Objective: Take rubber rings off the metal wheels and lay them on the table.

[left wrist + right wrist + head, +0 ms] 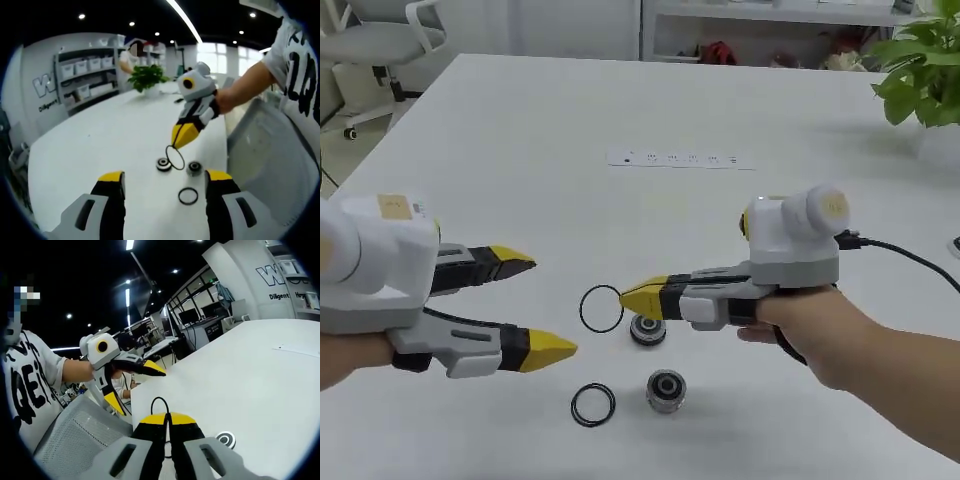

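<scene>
My right gripper [626, 297] is shut on a thin black rubber ring [601, 308], holding it just above the white table [620, 110]; the ring [160, 405] sticks up from the closed yellow tips [168, 419]. Below it sits one metal wheel [647, 331], and a second metal wheel [666, 390] lies nearer me. A loose rubber ring [592, 404] lies flat beside the second wheel. My left gripper [555, 305] stands open to the left, nothing between its jaws [165, 177]. Ahead of it are the held ring [175, 157], both wheels [163, 164] [194, 167] and the loose ring [188, 195].
A white power strip [680, 158] lies further back on the table. A green plant [920, 60] stands at the far right corner, and an office chair [390, 40] is beyond the far left edge. A black cable [900, 255] trails from the right gripper.
</scene>
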A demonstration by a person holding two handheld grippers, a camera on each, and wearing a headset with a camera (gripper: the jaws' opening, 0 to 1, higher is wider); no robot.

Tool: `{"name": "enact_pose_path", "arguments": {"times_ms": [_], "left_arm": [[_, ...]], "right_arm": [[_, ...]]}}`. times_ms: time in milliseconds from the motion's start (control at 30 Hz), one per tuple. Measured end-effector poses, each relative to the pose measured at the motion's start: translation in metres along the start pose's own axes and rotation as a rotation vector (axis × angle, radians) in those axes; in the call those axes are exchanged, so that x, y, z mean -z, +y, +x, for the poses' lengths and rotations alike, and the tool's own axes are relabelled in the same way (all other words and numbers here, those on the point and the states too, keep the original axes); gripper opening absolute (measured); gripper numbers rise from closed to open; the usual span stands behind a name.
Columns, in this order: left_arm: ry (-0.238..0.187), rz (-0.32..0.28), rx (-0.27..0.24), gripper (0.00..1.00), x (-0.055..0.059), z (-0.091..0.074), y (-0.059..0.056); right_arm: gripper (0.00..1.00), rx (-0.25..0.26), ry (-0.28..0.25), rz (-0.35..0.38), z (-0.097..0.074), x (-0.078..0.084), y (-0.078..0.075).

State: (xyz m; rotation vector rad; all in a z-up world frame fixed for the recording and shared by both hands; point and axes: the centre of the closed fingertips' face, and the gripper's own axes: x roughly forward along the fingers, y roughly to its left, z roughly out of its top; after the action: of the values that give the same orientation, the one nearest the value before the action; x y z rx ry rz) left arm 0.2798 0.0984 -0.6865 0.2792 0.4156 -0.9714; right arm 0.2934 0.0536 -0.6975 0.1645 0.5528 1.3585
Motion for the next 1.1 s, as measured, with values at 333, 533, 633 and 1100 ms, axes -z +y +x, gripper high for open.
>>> {"name": "enact_pose_path", "arguments": {"times_ms": [333, 533, 633, 1100], "left_arm": [[0.007, 0.014, 0.0, 0.66, 0.003, -0.003, -0.003], [0.009, 0.015, -0.001, 0.66, 0.007, -0.005, -0.006], [0.012, 0.018, -0.002, 0.66, 0.01, -0.006, -0.006], [0.014, 0.023, -0.001, 0.66, 0.014, -0.009, -0.008]], "right_arm": [[0.0, -0.008, 0.014, 0.003, 0.004, 0.006, 0.004], [0.0, -0.015, 0.028, 0.007, 0.007, 0.012, 0.007], [0.0, -0.02, 0.039, 0.003, 0.009, 0.015, 0.009], [0.0, -0.031, 0.075, 0.0, 0.012, 0.025, 0.01]]}}
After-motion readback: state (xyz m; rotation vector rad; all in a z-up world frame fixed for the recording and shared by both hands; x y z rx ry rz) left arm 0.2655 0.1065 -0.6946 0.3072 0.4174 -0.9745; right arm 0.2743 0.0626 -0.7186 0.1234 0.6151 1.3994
